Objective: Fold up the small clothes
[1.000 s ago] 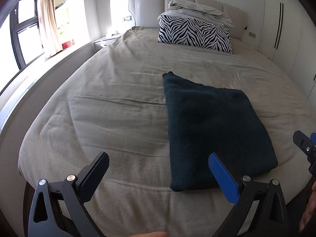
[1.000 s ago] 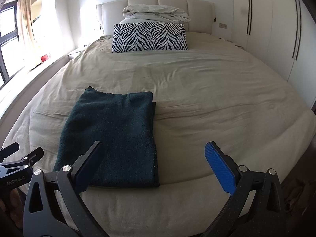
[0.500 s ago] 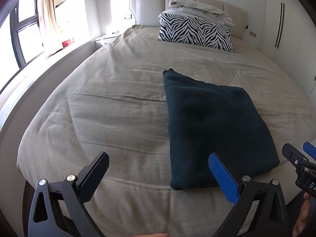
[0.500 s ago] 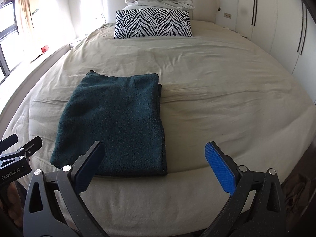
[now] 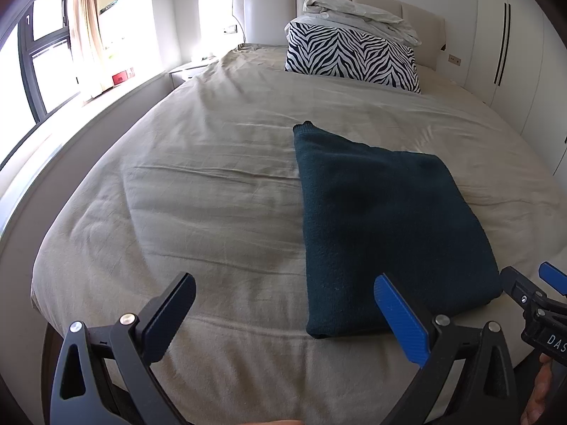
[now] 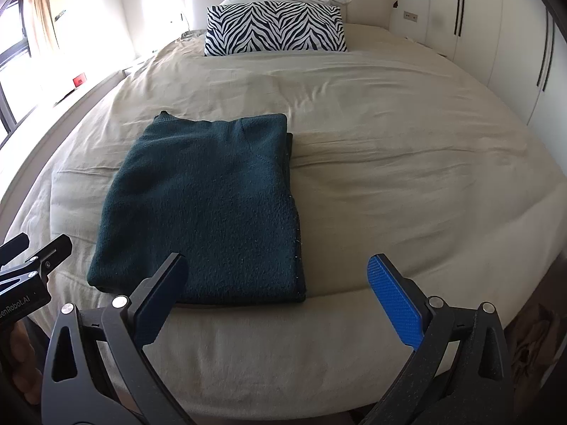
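Folded dark-green knitted sweater (image 6: pixel 205 209) lies flat on beige bedcover (image 6: pixel 389 177); left gripper (image 5: pixel 283 315) and right gripper (image 6: pixel 276 297) both spread wide, empty.

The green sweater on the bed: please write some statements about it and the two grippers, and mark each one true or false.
1. The sweater lies folded on the bed. True.
2. The left gripper is shut on the sweater. False: its jaws stand wide open and hold nothing.
3. The right gripper is open. True.
4. A zebra pillow lies on top of the sweater. False: the pillow is far off at the headboard, apart from the sweater.
5. The sweater lies near the foot edge of the bed. True.
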Demonstrator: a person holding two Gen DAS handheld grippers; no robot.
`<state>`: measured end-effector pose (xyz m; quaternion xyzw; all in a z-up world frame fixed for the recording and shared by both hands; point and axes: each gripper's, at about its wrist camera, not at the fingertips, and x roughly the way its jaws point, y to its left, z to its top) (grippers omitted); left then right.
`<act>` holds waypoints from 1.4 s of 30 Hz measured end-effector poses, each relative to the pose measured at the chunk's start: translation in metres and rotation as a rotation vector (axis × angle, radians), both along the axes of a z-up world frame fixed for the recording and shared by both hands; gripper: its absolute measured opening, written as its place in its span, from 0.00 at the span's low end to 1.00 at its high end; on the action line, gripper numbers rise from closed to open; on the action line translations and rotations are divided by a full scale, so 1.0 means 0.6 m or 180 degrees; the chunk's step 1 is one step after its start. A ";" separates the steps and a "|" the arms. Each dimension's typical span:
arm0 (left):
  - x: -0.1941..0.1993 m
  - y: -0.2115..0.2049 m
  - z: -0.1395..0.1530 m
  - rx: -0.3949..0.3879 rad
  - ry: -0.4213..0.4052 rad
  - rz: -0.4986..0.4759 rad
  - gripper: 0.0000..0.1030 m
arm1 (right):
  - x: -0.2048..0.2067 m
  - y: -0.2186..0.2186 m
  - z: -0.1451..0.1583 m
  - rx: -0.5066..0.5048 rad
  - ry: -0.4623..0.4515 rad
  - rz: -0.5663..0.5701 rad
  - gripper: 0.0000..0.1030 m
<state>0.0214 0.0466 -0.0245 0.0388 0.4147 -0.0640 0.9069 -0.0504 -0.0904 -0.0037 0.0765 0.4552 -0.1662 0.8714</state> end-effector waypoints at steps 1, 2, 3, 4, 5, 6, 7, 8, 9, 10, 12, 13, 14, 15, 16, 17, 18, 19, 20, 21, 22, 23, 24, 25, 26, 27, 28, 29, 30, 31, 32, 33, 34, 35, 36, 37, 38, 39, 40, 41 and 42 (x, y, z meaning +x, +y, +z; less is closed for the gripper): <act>0.000 0.000 0.000 0.0005 0.0003 -0.0001 1.00 | 0.000 0.000 0.000 0.0004 0.0002 -0.0001 1.00; 0.000 0.000 -0.001 0.0007 0.0006 -0.0001 1.00 | 0.000 0.000 -0.001 0.0007 0.0003 -0.0003 1.00; 0.000 0.000 -0.001 0.0010 0.0008 -0.0004 1.00 | 0.000 -0.001 -0.002 0.0010 0.0008 -0.0006 1.00; 0.000 0.000 -0.001 0.0011 0.0009 -0.0006 1.00 | 0.000 0.000 -0.003 0.0014 0.0013 -0.0009 1.00; 0.000 -0.001 -0.001 0.0012 0.0010 -0.0004 1.00 | 0.000 0.001 -0.004 0.0018 0.0015 -0.0011 1.00; -0.001 -0.001 -0.001 0.0014 0.0010 -0.0003 1.00 | 0.000 0.000 -0.004 0.0023 0.0019 -0.0012 1.00; -0.001 -0.001 -0.001 0.0012 0.0011 -0.0002 1.00 | 0.001 -0.001 -0.005 0.0027 0.0026 -0.0013 1.00; 0.000 -0.001 -0.001 0.0012 0.0015 -0.0005 1.00 | 0.001 -0.001 -0.006 0.0031 0.0028 -0.0014 1.00; 0.000 0.000 -0.002 0.0013 0.0017 -0.0005 1.00 | 0.001 0.000 -0.006 0.0033 0.0028 -0.0015 1.00; 0.000 0.000 -0.002 0.0015 0.0015 -0.0002 1.00 | 0.002 0.000 -0.007 0.0033 0.0027 -0.0015 1.00; 0.001 0.001 -0.004 0.0019 0.0022 -0.0003 1.00 | 0.001 0.001 -0.007 0.0030 0.0028 -0.0017 1.00; 0.002 0.001 -0.005 0.0022 0.0029 -0.0005 1.00 | 0.002 0.000 -0.007 0.0030 0.0027 -0.0019 1.00; 0.002 0.001 -0.006 0.0025 0.0033 -0.0003 1.00 | 0.002 0.000 -0.007 0.0032 0.0024 -0.0020 1.00; 0.002 0.001 -0.007 0.0030 0.0034 0.0000 1.00 | 0.002 0.000 -0.007 0.0035 0.0025 -0.0018 1.00; 0.002 0.002 -0.008 0.0033 0.0037 0.0000 1.00 | 0.001 0.000 -0.007 0.0032 0.0030 -0.0017 1.00; 0.003 0.002 -0.008 0.0035 0.0041 0.0000 1.00 | 0.001 0.000 -0.007 0.0031 0.0030 -0.0019 1.00; 0.003 0.002 -0.008 0.0036 0.0043 0.0002 1.00 | 0.002 0.000 -0.007 0.0034 0.0033 -0.0020 1.00; 0.004 0.002 -0.008 0.0038 0.0044 0.0003 1.00 | 0.001 0.002 -0.008 0.0036 0.0035 -0.0025 1.00; 0.004 0.003 -0.009 0.0038 0.0043 0.0003 1.00 | 0.001 0.004 -0.008 0.0037 0.0036 -0.0028 1.00; 0.004 0.003 -0.009 0.0038 0.0043 0.0003 1.00 | 0.001 0.006 -0.008 0.0037 0.0035 -0.0033 1.00; 0.004 0.003 -0.009 0.0037 0.0043 0.0001 1.00 | 0.001 0.006 -0.008 0.0037 0.0036 -0.0033 1.00; 0.004 0.003 -0.009 0.0037 0.0043 0.0001 1.00 | 0.001 0.006 -0.009 0.0037 0.0034 -0.0033 1.00; 0.004 0.003 -0.009 0.0038 0.0046 0.0000 1.00 | 0.001 0.006 -0.009 0.0038 0.0033 -0.0034 1.00; 0.005 0.003 -0.009 0.0040 0.0050 -0.0001 1.00 | 0.001 0.006 -0.008 0.0038 0.0032 -0.0033 1.00; 0.005 0.004 -0.009 0.0041 0.0052 0.0002 1.00 | 0.001 0.006 -0.009 0.0037 0.0035 -0.0034 1.00; 0.005 0.004 -0.009 0.0040 0.0053 0.0002 1.00 | 0.000 0.006 -0.009 0.0039 0.0037 -0.0034 1.00; 0.005 0.005 -0.009 0.0043 0.0054 0.0001 1.00 | 0.000 0.007 -0.009 0.0042 0.0037 -0.0036 1.00; 0.005 0.005 -0.009 0.0047 0.0056 0.0002 1.00 | 0.000 0.008 -0.008 0.0044 0.0037 -0.0038 1.00; 0.006 0.005 -0.010 0.0048 0.0058 0.0004 1.00 | 0.000 0.008 -0.008 0.0043 0.0038 -0.0039 1.00; 0.007 0.005 -0.010 0.0047 0.0060 0.0006 1.00 | 0.000 0.008 -0.008 0.0043 0.0038 -0.0039 1.00; 0.007 0.005 -0.010 0.0046 0.0062 0.0007 1.00 | 0.000 0.008 -0.009 0.0045 0.0037 -0.0038 1.00; 0.007 0.006 -0.010 0.0047 0.0062 0.0007 1.00 | 0.000 0.009 -0.008 0.0046 0.0038 -0.0037 1.00; 0.007 0.005 -0.010 0.0050 0.0061 0.0006 1.00 | 0.000 0.008 -0.009 0.0046 0.0038 -0.0039 1.00; 0.007 0.005 -0.010 0.0048 0.0062 0.0007 1.00 | 0.000 0.008 -0.009 0.0047 0.0038 -0.0040 1.00; 0.007 0.006 -0.011 0.0048 0.0065 0.0007 1.00 | 0.000 0.009 -0.009 0.0048 0.0038 -0.0039 1.00; 0.005 0.004 -0.011 0.0050 0.0069 0.0010 1.00 | 0.000 0.009 -0.009 0.0048 0.0038 -0.0039 1.00; 0.005 0.004 -0.012 0.0051 0.0072 0.0009 1.00 | 0.000 0.010 -0.009 0.0046 0.0038 -0.0039 1.00; 0.005 0.005 -0.012 0.0052 0.0074 0.0009 1.00 | 0.000 0.009 -0.009 0.0045 0.0038 -0.0042 1.00; 0.005 0.004 -0.013 0.0054 0.0076 0.0009 1.00 | 0.000 0.010 -0.009 0.0047 0.0038 -0.0041 1.00; 0.005 0.004 -0.013 0.0055 0.0077 0.0007 1.00 | 0.000 0.010 -0.009 0.0048 0.0037 -0.0043 1.00; 0.005 0.004 -0.013 0.0056 0.0075 0.0008 1.00 | 0.001 0.010 -0.009 0.0048 0.0038 -0.0045 1.00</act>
